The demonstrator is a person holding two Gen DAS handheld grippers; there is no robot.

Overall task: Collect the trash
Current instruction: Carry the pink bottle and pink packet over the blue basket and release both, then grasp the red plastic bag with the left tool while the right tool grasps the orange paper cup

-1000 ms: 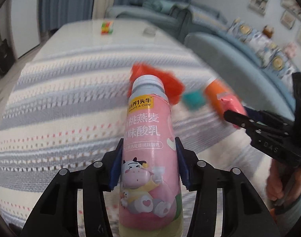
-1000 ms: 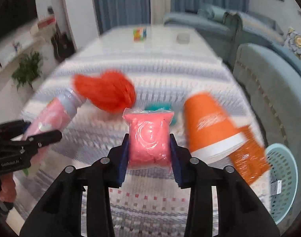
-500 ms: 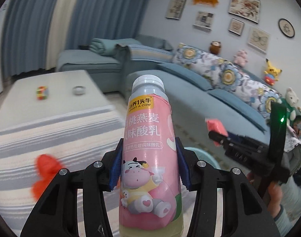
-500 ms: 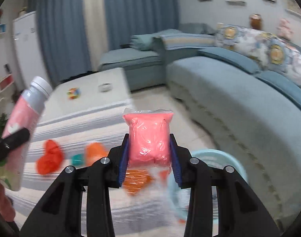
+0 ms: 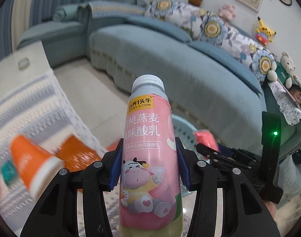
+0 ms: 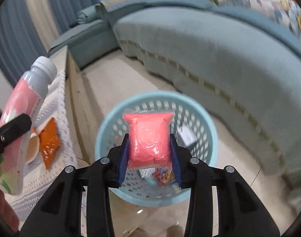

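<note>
- My left gripper has its blue fingers clamped on both sides of the pink yogurt bottle.
- Bottle long axis runs along the fingers, grey cap pointing away from the camera toward the blue sofa; cow label faces the lens, base is cut off at the frame bottom.
- From the right wrist view the same bottle is at far left, tilted, cap up and to the right, held in the air over the edge of the worktop.
- My right gripper has its fingers pressed on a pink sealed packet; packet long axis also runs along the fingers, crimped clear seam at the far end.
- Packet hangs directly above the light blue perforated basket, which stands on the floor between worktop and sofa.
- Inside the basket: a small white-and-dark box near the right wall, a colourful printed wrapper and a white scrap at the bottom; partly hidden by the packet, can't tell more.
- In the left view the packet shows at right, beside the basket rim.
- Still on the striped cloth: orange paper cup lying on its side, orange crinkly wrapper just beside it, a small teal thing, blurred.
- In the right view the cup mouth faces the camera, wrapper touching it.
</note>
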